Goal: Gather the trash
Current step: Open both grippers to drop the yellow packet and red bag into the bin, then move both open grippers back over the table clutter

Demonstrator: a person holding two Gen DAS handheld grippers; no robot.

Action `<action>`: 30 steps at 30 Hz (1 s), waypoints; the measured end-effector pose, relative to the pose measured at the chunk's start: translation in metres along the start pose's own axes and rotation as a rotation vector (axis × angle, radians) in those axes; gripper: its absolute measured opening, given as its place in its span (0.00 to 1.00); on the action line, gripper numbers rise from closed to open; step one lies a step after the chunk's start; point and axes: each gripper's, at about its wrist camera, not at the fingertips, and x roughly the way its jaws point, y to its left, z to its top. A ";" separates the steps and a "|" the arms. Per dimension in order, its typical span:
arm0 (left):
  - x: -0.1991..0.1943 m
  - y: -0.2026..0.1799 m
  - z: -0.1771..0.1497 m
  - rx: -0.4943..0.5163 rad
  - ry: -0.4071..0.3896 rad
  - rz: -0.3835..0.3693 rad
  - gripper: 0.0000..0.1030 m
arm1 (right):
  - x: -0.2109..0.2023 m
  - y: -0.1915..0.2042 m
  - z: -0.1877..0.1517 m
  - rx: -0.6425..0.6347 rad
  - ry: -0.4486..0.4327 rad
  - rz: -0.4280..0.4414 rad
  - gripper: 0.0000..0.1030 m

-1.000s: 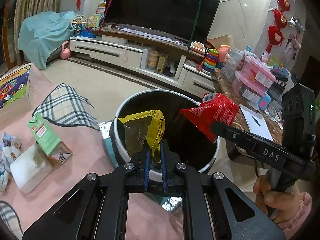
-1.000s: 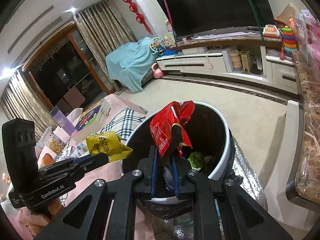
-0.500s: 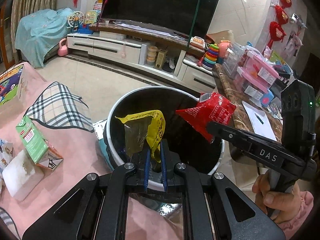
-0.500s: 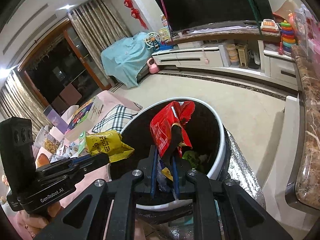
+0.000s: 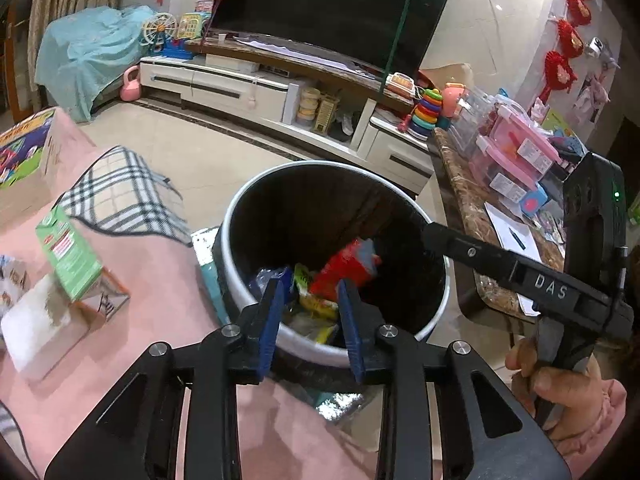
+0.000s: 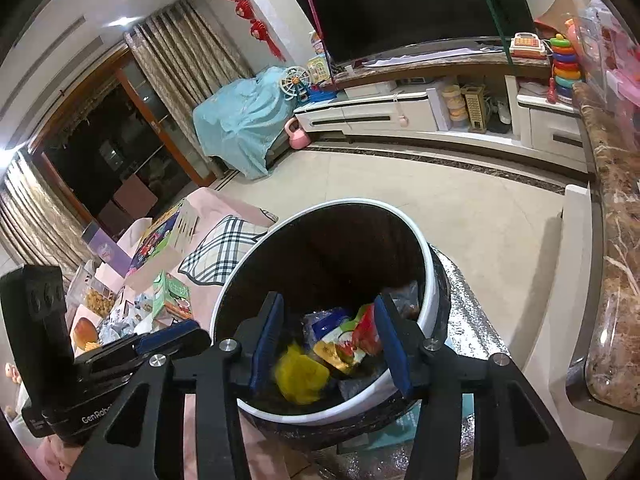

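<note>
A round black trash bin with a white rim (image 5: 236,216) (image 6: 430,264) stands right below both grippers. My left gripper (image 5: 310,314) is open and empty over the bin's near rim. My right gripper (image 6: 328,338) is open and empty over the bin too; its body shows in the left wrist view (image 5: 516,272). A red snack bag (image 5: 344,270) is falling blurred inside the bin; in the right wrist view it lies among the trash (image 6: 366,334). A yellow snack bag (image 6: 298,376) shows blurred in the bin, and also in the left wrist view (image 5: 316,304).
A pink cloth-covered table (image 5: 152,280) at the left holds a green carton (image 5: 68,256), a white box (image 5: 40,324) and a plaid cloth (image 5: 120,192). A marble counter (image 5: 468,200) with pink boxes stands on the right. A TV stand (image 5: 240,84) lines the far wall.
Both grippers opened and let go of their bags. The yellow and red snack bags dropped into the bin. Both grippers moved a little closer over the bin.
</note>
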 end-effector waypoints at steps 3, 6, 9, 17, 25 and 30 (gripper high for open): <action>-0.011 0.007 -0.010 -0.026 -0.012 0.010 0.34 | -0.006 0.003 -0.005 0.014 -0.014 0.006 0.55; -0.026 0.017 -0.025 -0.065 -0.038 0.043 0.49 | -0.014 0.010 -0.012 0.001 -0.035 0.012 0.67; -0.041 0.028 -0.042 -0.101 -0.065 0.082 0.54 | -0.023 0.024 -0.021 -0.026 -0.055 0.024 0.68; -0.082 0.059 -0.082 -0.181 -0.106 0.131 0.54 | -0.032 0.065 -0.050 -0.060 -0.048 0.101 0.73; -0.114 0.095 -0.115 -0.265 -0.128 0.184 0.58 | -0.025 0.108 -0.080 -0.091 0.004 0.159 0.83; -0.127 0.120 -0.136 -0.329 -0.121 0.214 0.59 | -0.011 0.132 -0.096 -0.117 0.047 0.194 0.88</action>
